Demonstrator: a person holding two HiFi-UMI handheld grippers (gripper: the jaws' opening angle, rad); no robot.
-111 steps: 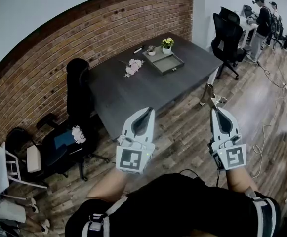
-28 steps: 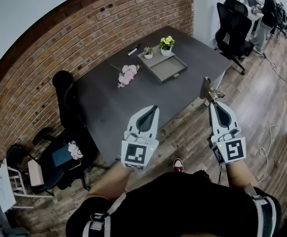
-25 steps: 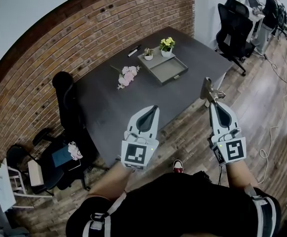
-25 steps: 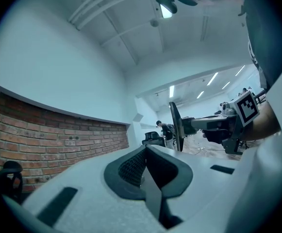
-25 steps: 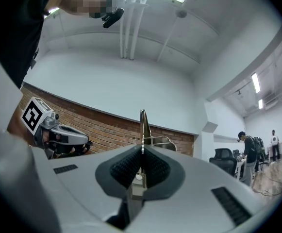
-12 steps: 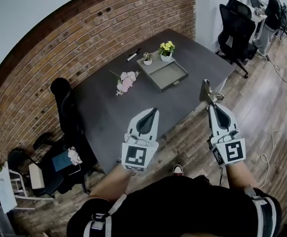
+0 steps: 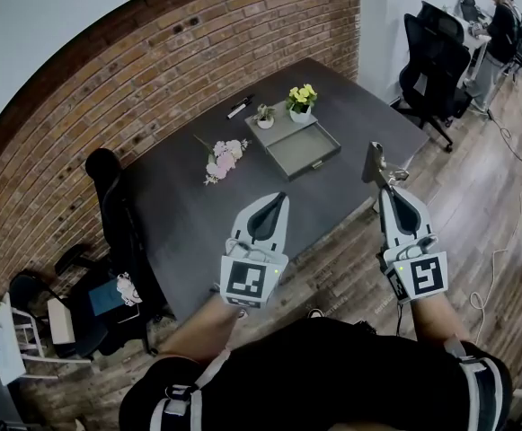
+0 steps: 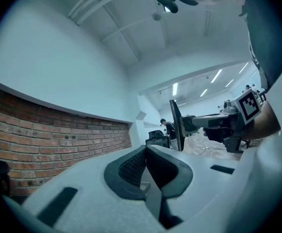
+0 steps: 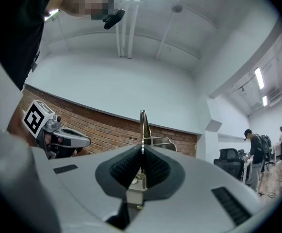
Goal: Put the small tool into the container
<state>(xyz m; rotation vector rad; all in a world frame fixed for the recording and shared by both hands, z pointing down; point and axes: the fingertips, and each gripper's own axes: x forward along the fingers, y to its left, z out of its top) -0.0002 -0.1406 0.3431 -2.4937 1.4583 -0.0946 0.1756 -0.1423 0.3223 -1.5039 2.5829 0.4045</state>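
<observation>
My right gripper (image 7: 382, 189) (image 9: 141, 152) is shut on a small metal tool (image 7: 375, 162) (image 9: 143, 125) that sticks up past its tips, over the table's near right edge. To its left my left gripper (image 7: 281, 196) (image 8: 145, 149) is shut with nothing in it, held above the table's near edge. The container, a shallow grey tray (image 7: 301, 148), lies on the dark table (image 7: 234, 218) well beyond both grippers. In the left gripper view the right gripper (image 8: 228, 123) and the tool (image 8: 177, 125) show at the right.
A pink flower bunch (image 7: 217, 160), a small potted plant (image 7: 263, 115), a pot of yellow flowers (image 7: 302, 100) and a marker (image 7: 239, 108) lie around the tray. A black chair (image 7: 108, 187) stands at the table's left. Office chairs (image 7: 436, 57) and people (image 7: 503, 21) are far right.
The table and tray have come nearer and lower in the head view as I walk toward them. Both grippers keep their pose, and the tool stays in the right one.
</observation>
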